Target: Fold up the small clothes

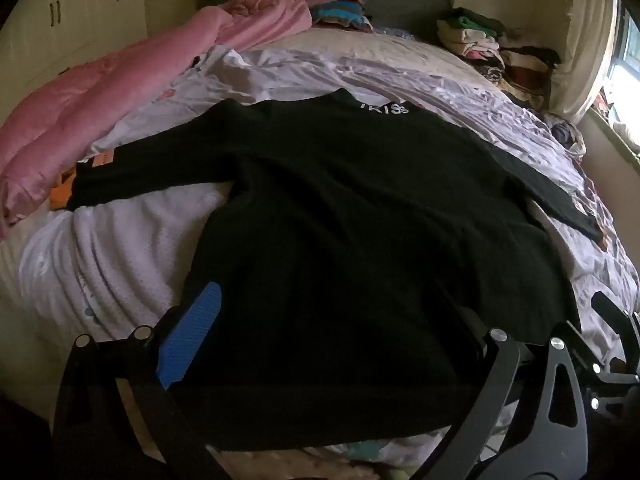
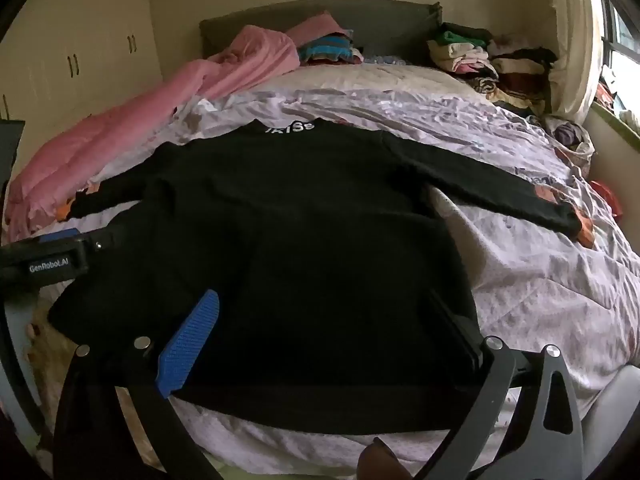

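A black long-sleeved sweater (image 1: pixel 340 220) with white lettering at the collar lies flat on the bed, sleeves spread left and right; it also shows in the right wrist view (image 2: pixel 304 232). My left gripper (image 1: pixel 320 312) is open above the sweater's hem, its blue pad (image 1: pixel 192 336) at the left. My right gripper (image 2: pixel 320 320) is open over the hem too, blue pad (image 2: pixel 188 344) at the left. Neither holds anything. The left gripper's body (image 2: pixel 44 264) shows at the left edge of the right wrist view.
The bed has a lilac quilt (image 1: pixel 520 128). A pink duvet (image 1: pixel 100 112) lies along the left side. Stacks of folded clothes (image 1: pixel 492 48) sit at the head on the right. A wardrobe (image 1: pixel 72 16) stands to the left, a window (image 1: pixel 624 72) to the right.
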